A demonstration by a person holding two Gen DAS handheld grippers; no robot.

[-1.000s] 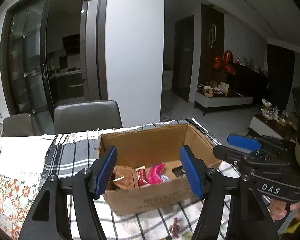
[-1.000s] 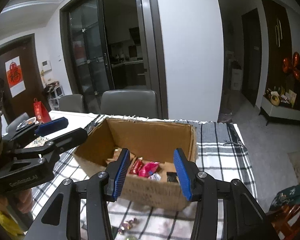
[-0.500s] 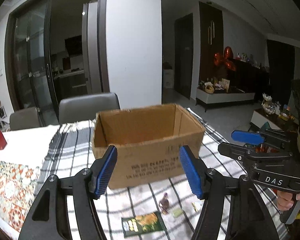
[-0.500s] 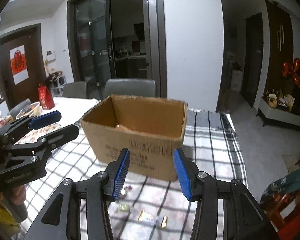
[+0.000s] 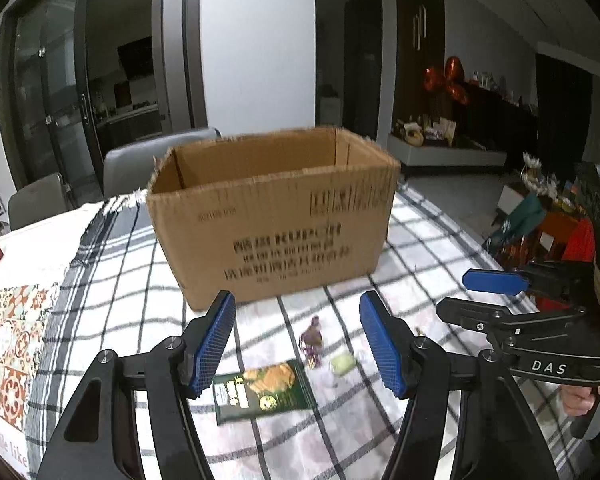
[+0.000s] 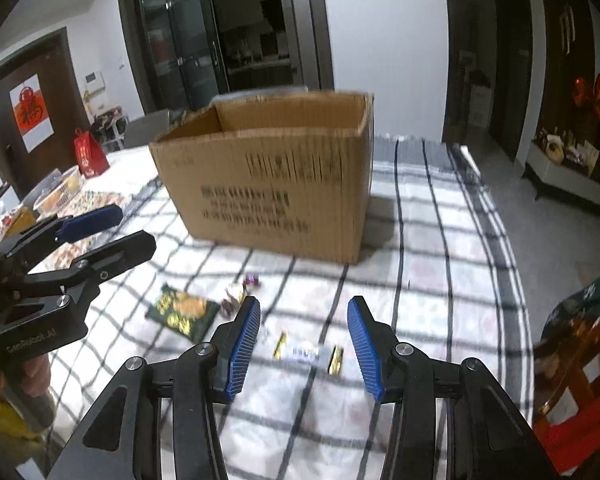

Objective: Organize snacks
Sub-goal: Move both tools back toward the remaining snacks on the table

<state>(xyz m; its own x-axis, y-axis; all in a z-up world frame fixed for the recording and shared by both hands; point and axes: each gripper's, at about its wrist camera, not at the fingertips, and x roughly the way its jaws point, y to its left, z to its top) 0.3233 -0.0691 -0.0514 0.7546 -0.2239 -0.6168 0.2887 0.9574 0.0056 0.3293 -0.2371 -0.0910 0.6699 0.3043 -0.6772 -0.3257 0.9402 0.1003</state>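
Observation:
An open cardboard box (image 5: 272,216) stands on the checked tablecloth (image 5: 112,280); it also shows in the right wrist view (image 6: 276,184). In front of it lie a green snack packet (image 5: 262,392), a purple candy (image 5: 312,340) and a pale green candy (image 5: 343,363). The right wrist view shows the green packet (image 6: 182,311), a purple candy (image 6: 252,280) and a white and gold bar (image 6: 309,354). My left gripper (image 5: 298,344) is open and empty above the packet. My right gripper (image 6: 304,340) is open and empty above the bar.
Grey chairs (image 5: 140,164) stand behind the table. A patterned cloth (image 5: 4,336) covers the table's left part, with a red bag (image 6: 90,154) and a tray of food (image 6: 56,196) on it. The table's right edge (image 6: 520,300) drops to the floor.
Both grippers have pulled back from above the box and dropped lower. The box's inside is out of sight now, and the loose snacks on the cloth have come into view.

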